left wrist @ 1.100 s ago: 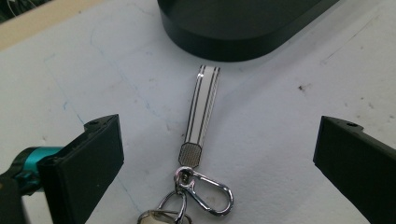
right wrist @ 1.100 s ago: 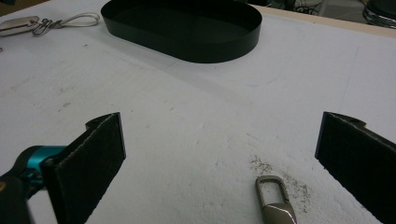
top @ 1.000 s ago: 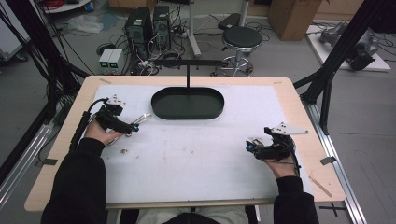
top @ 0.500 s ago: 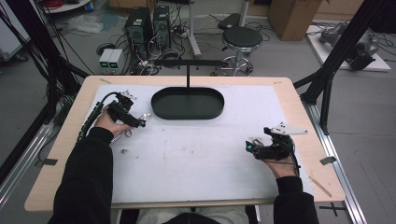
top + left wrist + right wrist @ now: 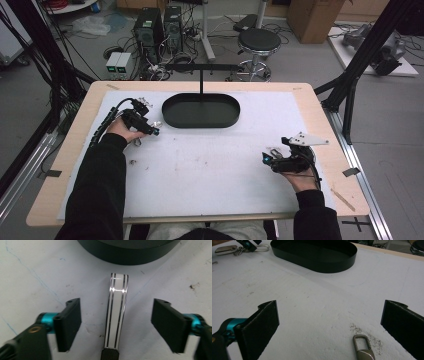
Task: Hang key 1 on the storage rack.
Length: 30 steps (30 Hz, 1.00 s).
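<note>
Since a second ago, we are seeing the left gripper (image 5: 152, 131) having carried forward toward the black oval tray (image 5: 201, 120), its jaws just having been closing, while the right gripper (image 5: 267, 159) is sitting where it was.

From the high view, the left gripper is lying just beside the tray's left end on the white mat (image 5: 210, 170), and the right gripper is resting well apart, near the mat's right edge.

In the left gripper view, we are looking at a white keychain strap (image 5: 116, 312) with dark stripes lying between the two pads; both pads are standing clear of it, about half open, gripping nothing. The strap's far tip is pointing at the tray wall (image 5: 127, 255). We are reading no writing on it.

In the right gripper view, the jaws are standing wide apart and empty, with a metal clasp (image 5: 363, 348) lying on the mat between them, nearer the right-hand pad. It is carrying no brand we can read.
</note>
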Motion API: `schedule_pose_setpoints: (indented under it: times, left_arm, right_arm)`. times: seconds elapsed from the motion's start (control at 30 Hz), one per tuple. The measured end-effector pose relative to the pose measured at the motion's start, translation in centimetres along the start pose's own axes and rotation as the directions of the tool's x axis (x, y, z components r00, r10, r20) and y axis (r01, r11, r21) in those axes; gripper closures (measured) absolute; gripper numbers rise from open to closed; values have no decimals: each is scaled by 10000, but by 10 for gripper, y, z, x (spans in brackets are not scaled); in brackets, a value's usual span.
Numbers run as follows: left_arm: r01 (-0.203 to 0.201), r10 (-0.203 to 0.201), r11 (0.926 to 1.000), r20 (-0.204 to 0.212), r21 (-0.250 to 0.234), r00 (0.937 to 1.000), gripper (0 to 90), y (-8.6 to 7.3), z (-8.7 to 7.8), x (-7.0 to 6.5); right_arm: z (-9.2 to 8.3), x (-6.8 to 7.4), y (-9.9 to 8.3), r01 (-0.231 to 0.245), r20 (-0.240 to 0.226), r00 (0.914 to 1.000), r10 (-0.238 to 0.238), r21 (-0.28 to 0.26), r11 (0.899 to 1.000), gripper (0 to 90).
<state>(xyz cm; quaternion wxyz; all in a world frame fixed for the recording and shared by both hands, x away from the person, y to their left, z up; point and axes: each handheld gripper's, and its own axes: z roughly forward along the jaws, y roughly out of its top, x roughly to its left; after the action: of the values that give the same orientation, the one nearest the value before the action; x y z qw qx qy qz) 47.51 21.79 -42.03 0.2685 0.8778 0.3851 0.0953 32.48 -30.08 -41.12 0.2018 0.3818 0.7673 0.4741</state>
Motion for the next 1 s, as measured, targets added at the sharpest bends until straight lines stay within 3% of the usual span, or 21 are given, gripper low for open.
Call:
schedule_pose_setpoints:
  times: [0.13,0.23,0.3,0.33,0.4,0.57,0.7,0.87,1.0]
  left_arm:
    - [32,-34,9998,96,173,9999,422,-1,0,1]
    - [112,-113,9997,43,196,9999,457,-1,3,1]
    - [58,-52,9998,-275,203,9996,492,-1,3,1]
    - [125,-117,9998,-422,173,9990,602,-1,3,1]
    - [248,-240,9996,-481,154,9986,739,-2,1,3]
    - [278,-268,9989,-258,373,9993,745,-2,-3,1]
    - [393,-391,9989,-93,250,9992,745,-2,-9,2]
    - [702,-695,9965,177,-452,9974,746,0,-25,5]
    - [941,-889,9892,505,-1127,9948,746,2,-42,8]
  right_arm:
    - [2,1,-1,221,-16,9998,-221,145,9997,8]
    - [3,3,-1,325,57,9994,-327,290,9991,8]
    - [3,3,-1,360,82,9993,-362,259,9990,8]
    - [2,4,-1,375,136,9992,-378,207,9991,8]
    - [1,4,-1,378,130,9992,-380,156,9992,8]
    - [0,2,-1,411,315,9987,-411,-8,9992,8]
    - [0,3,-1,457,355,9983,-457,3,9990,8]
    - [-1,3,0,458,358,9983,-456,-51,9989,8]
    - [-1,3,0,459,326,9984,-457,-55,9989,8]
